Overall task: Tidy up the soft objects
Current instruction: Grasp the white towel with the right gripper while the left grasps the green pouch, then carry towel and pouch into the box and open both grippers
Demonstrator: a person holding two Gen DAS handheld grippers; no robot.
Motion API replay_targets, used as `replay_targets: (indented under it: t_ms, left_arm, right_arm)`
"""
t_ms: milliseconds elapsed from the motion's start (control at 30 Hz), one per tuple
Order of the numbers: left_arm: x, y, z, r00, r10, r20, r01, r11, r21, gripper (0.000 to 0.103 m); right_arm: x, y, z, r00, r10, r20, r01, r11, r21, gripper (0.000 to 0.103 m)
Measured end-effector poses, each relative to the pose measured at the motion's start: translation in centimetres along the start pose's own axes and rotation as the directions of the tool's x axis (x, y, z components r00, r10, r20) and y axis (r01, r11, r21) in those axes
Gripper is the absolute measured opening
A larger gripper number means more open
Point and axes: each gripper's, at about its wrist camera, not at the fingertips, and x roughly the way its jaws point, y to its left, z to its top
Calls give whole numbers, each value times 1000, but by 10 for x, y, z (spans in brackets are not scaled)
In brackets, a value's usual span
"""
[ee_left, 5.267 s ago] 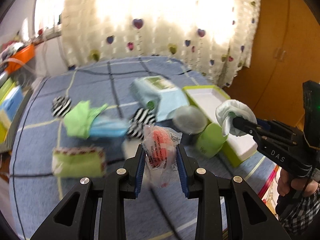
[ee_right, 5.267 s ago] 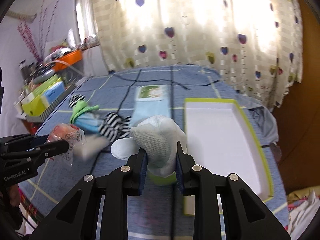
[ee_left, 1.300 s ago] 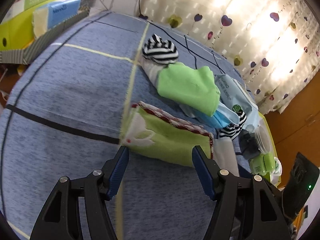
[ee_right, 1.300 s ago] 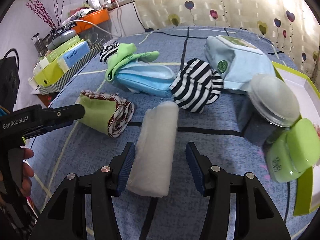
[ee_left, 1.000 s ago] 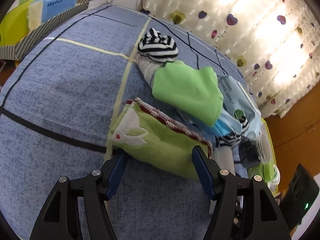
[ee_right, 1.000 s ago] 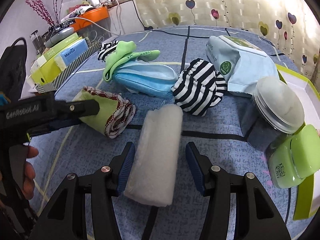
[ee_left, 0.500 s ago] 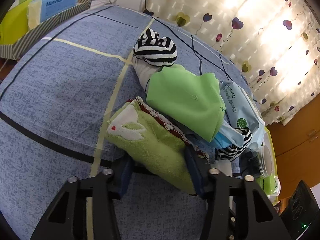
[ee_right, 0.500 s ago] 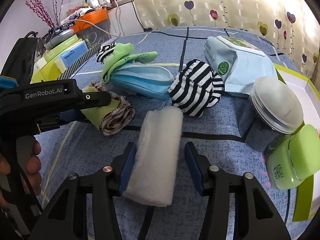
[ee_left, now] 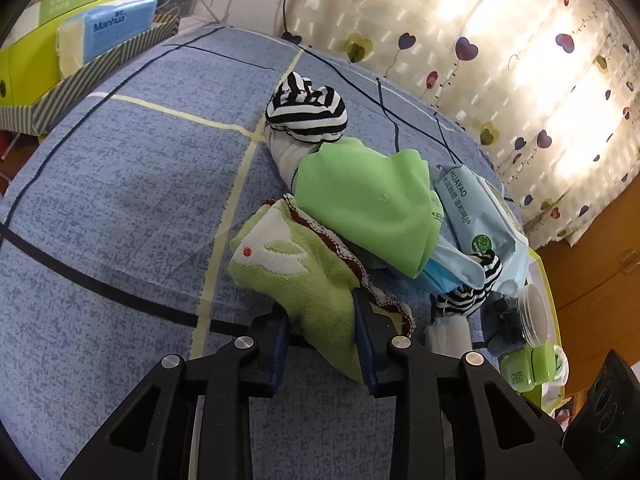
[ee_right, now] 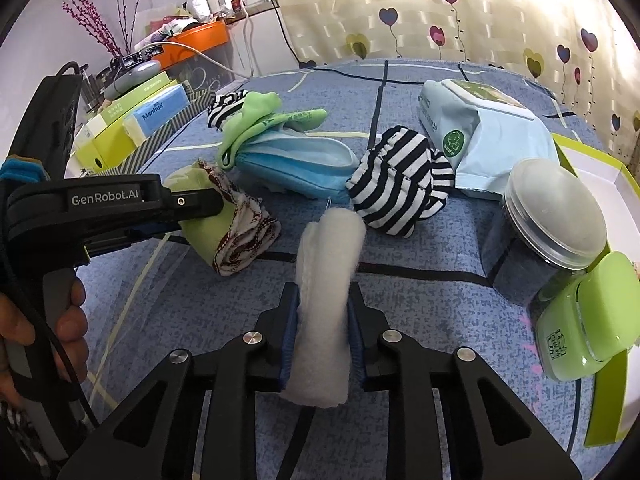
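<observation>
My left gripper (ee_left: 322, 332) is shut on a folded green towel (ee_left: 296, 272) with a white rabbit and red trim; it also shows in the right wrist view (ee_right: 228, 224). My right gripper (ee_right: 322, 320) is shut on a white cotton roll (ee_right: 326, 280). A bright green sock (ee_left: 368, 200), a blue face mask (ee_right: 296, 160) and two black-and-white striped socks (ee_left: 306, 110) (ee_right: 400, 188) lie on the blue cloth. A green-rimmed white tray (ee_right: 592, 164) stands at the right.
A pale blue wipes pack (ee_right: 480, 132), a clear-lidded jar (ee_right: 544, 232) and a green container (ee_right: 584, 320) stand near the tray. Boxes and a tissue pack (ee_left: 108, 28) sit beyond the cloth's left edge. A heart-pattern curtain (ee_right: 480, 8) hangs behind.
Both grippers have closed: the left onto the green towel, the right onto the white cotton roll. Both were open around these objects half a second ago.
</observation>
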Motion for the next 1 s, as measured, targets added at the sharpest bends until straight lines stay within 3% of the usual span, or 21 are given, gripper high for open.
replay_targets:
  t_ms: [267,600,1000]
  left_arm:
    - [-23,-14,-9,999,24,38,-28,996,90,27]
    - [-44,-33,-20,998,2,58,-11,986,164,23]
    - [-28,-44,-38,1000,21,-1,-20,976,218,22]
  right_arm:
    - [-15,0,2,999,-13,29,14,1000,-6,23]
    - [-44,5,6,993,-61,98,65,997,-43,23]
    - [-58,-5,1,989,-83,120,86,996,-25,23]
